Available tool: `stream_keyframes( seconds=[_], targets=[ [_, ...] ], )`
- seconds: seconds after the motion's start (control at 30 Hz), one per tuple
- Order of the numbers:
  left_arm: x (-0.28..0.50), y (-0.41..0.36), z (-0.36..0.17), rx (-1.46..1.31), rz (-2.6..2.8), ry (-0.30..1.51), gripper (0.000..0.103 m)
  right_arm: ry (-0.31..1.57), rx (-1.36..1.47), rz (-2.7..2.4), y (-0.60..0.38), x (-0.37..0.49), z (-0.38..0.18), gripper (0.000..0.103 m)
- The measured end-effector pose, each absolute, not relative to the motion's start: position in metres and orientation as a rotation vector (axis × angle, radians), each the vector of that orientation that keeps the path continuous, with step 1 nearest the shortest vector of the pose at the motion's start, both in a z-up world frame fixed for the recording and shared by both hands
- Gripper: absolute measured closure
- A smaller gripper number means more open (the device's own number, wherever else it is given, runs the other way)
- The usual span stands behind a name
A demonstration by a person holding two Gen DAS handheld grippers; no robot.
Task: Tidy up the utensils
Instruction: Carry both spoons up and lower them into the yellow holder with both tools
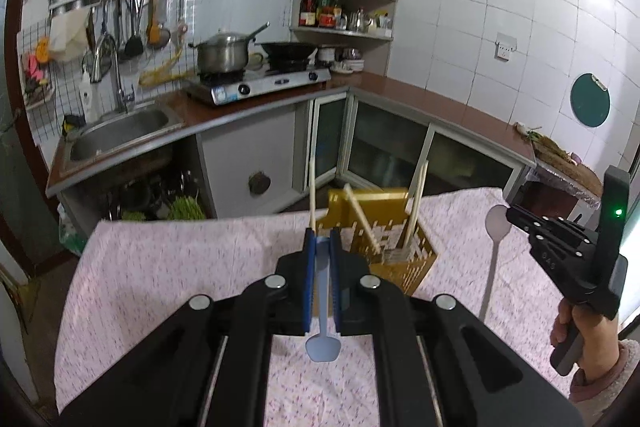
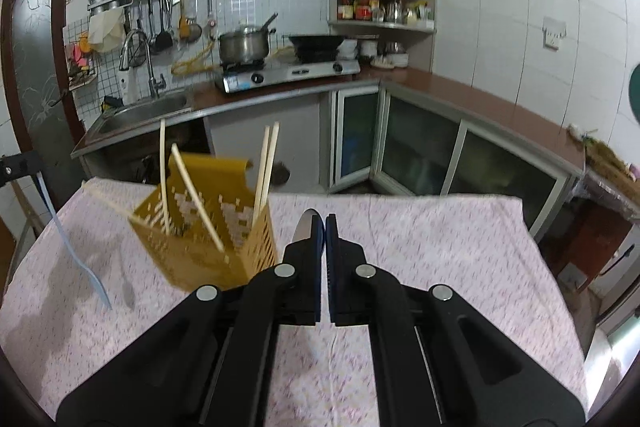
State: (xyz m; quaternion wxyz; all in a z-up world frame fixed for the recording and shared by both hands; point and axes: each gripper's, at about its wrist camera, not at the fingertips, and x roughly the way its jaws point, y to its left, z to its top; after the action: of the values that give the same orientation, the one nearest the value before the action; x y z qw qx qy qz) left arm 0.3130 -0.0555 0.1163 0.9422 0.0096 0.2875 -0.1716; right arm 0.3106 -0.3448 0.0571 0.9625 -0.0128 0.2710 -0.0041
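My left tongs (image 1: 323, 241) are clamped on a pale blue plastic spoon (image 1: 322, 345), its handle running along the fingers and bowl hanging back toward me. My right tongs (image 2: 325, 227) are pinched tight on a whitish plastic spoon (image 1: 496, 223), bowl up. The yellow perforated plastic utensil basket (image 2: 224, 255), chopsticks already in it, stands on the pink flowered desk (image 2: 440, 247) just ahead of the left tongs, which look nearer.

White tiled walls (image 1: 460, 7) enclose an L-shaped brown counter (image 1: 440, 99) with a steel sink (image 1: 120, 135). A corner shelf (image 1: 344, 31) holds bottles. Glass-fronted cabinets (image 1: 384, 147) stand below.
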Motion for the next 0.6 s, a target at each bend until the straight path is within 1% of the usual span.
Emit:
stream_keyframes(
  seconds=[0.3,0.47,0.6],
  targets=[
    [0.334,-0.081,0.167,0.054,-0.353,0.495,0.095,0.424,-0.076,-0.044,-0.339,0.342,0.1,0.1],
    [0.354,-0.093,0.18,0.067,-0.35,0.463,0.095,0.382,-0.09,-0.038,-0.332,0.367,0.114,0.1],
    [0.373,-0.098,0.177,0.071,-0.358,0.464,0.095,0.345,-0.129,-0.038,-0.323,0.386,0.118,0.1]
  ],
)
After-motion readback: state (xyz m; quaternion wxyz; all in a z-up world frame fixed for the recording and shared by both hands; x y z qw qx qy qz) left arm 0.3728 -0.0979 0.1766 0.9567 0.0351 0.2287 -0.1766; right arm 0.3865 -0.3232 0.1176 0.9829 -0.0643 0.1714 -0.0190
